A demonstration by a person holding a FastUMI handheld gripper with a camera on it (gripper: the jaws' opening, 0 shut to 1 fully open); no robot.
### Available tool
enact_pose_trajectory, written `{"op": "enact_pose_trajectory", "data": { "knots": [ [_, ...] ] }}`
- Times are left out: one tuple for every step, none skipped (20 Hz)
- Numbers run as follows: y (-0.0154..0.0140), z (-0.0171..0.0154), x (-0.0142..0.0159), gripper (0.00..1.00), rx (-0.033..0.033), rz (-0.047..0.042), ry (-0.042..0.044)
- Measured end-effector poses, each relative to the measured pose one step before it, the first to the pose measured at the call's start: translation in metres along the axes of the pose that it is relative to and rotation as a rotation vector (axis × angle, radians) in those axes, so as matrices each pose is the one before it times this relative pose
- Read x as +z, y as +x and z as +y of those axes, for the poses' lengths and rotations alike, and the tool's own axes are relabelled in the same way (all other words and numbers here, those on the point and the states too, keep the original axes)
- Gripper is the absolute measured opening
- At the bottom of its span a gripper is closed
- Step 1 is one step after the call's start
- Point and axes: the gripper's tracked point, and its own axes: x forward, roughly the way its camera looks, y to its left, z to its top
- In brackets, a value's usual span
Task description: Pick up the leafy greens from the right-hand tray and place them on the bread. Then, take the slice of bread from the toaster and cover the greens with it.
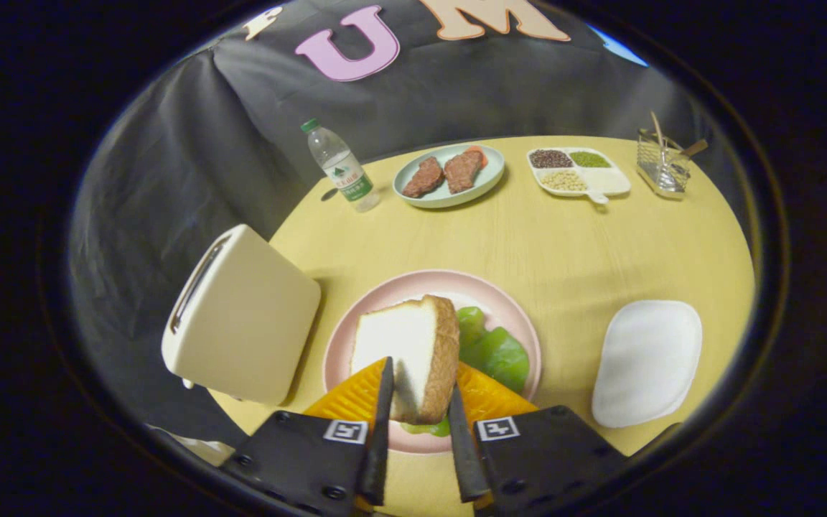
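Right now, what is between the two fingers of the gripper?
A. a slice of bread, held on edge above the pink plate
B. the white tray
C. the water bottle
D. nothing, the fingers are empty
A: the gripper has both fingers pressed on the slice of bread, which stands on edge above the pink plate and the leafy greens.

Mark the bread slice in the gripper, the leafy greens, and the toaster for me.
bread slice (405, 359), gripper view, on its pale cut face between the fingers.
leafy greens (501, 355), gripper view, on the big leaf beside the slice.
toaster (252, 323), gripper view, on its cream side panel.
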Motion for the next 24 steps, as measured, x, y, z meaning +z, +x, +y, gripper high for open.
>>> {"op": "enact_pose_trajectory", "data": {
  "knots": [
    [-0.00114, 0.00016, -0.00177, 0.48, 0.00249, 0.00385, -0.00625],
    [-0.00031, -0.00056, -0.00017, 0.54, -0.00189, 0.00072, -0.00488],
    [-0.00134, -0.00289, -0.00135, 0.60, -0.00694, 0.00338, -0.01003],
    [-0.00014, -0.00383, -0.00193, 0.66, -0.01251, 0.00481, -0.01738],
    [-0.00116, -0.00242, -0.00278, 0.73, -0.01287, 0.00401, -0.01982],
    [-0.00188, -0.00152, -0.00098, 0.79, -0.00586, 0.00498, -0.01387],
    [-0.00274, -0.00208, -0.00041, 0.85, -0.00313, -0.00155, -0.00915],
    [-0.00340, -0.00242, 0.00243, 0.92, -0.00303, -0.00613, -0.00929],
    [-0.00454, -0.00061, 0.00312, 0.94, 0.00161, -0.01075, -0.00871],
    [-0.00452, -0.00100, 0.00532, 0.96, -0.00047, -0.01667, -0.00834],
    [-0.00544, -0.00288, 0.00759, 0.96, 0.00458, -0.02386, -0.00699],
    [-0.00625, -0.00058, 0.00873, 0.96, 0.00503, -0.03259, -0.00738],
    [-0.00673, -0.00081, 0.00907, 0.97, 0.00303, -0.03865, -0.00903],
    [-0.00788, -0.00170, 0.01013, 0.97, -0.00001, -0.04376, -0.01381],
    [-0.00965, -0.00296, 0.01019, 0.98, -0.00475, -0.04377, -0.01628],
    [-0.00945, -0.00343, 0.01144, 0.98, -0.01018, -0.04548, -0.01295],
    [-0.00961, -0.00349, 0.01094, 0.98, -0.00939, -0.04414, -0.01223],
    [-0.00952, -0.00432, 0.01220, 0.98, -0.01079, -0.04403, -0.01074],
    [-0.00847, -0.00497, 0.01201, 0.98, -0.01092, -0.04543, -0.00982],
    [-0.00843, -0.00519, 0.01290, 0.98, -0.01072, -0.04446, -0.00812],
    [-0.00907, -0.00602, 0.01225, 0.98, -0.01257, -0.04475, -0.00824],
    [-0.00687, -0.00774, 0.01202, 0.98, -0.01777, -0.04004, -0.00740],
    [-0.00669, -0.00758, 0.01100, 0.98, -0.01902, -0.03769, -0.00210],
    [-0.00701, -0.00759, 0.01242, 0.98, -0.02564, -0.03782, 0.00463]
  ]
}}
